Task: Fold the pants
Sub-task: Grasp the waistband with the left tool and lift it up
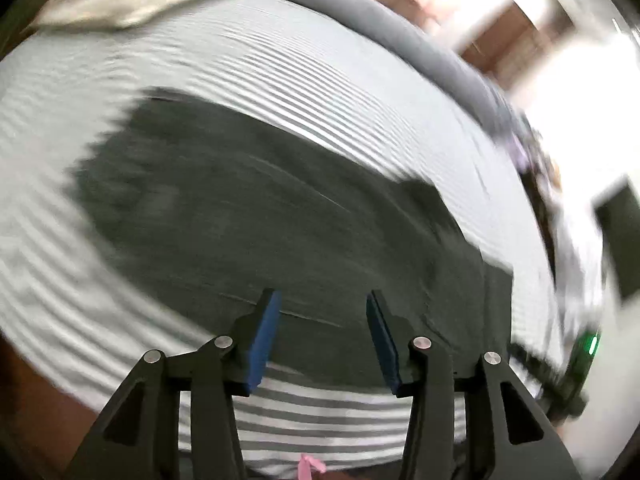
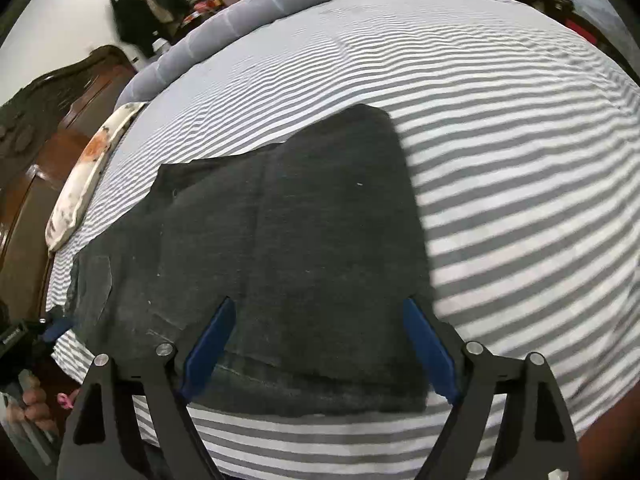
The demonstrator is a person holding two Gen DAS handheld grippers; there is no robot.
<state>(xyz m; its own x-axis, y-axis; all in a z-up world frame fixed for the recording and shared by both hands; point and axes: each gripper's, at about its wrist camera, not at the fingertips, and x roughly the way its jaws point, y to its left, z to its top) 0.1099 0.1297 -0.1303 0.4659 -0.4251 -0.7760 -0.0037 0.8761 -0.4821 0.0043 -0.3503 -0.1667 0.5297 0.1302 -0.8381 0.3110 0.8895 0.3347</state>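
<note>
Two claws hover over the dark pants [image 2: 280, 248], which lie flat on the striped bed [image 2: 500, 168], already doubled lengthwise by the look of it, with a back pocket showing at the left end. The right claw [image 2: 320, 344] is spread wide with nothing between its blue pads [image 2: 428, 344], poised above the near edge at the right end of the cloth. The left claw [image 1: 322, 334] is parted too and empty, hanging above the pants [image 1: 260, 208] near their front edge; its picture is smeared, so I can't say for sure which part of the garment lies beneath it.

Folding end over end looks like the next step. To do it well, each claw should come down on the near edge, pinch every layer at once, not the top one alone, and lift together at equal height. Carry the end straight across so the edges line up, then lay it down gently to avoid dragging the lower layers or bunching the sheet.
</note>
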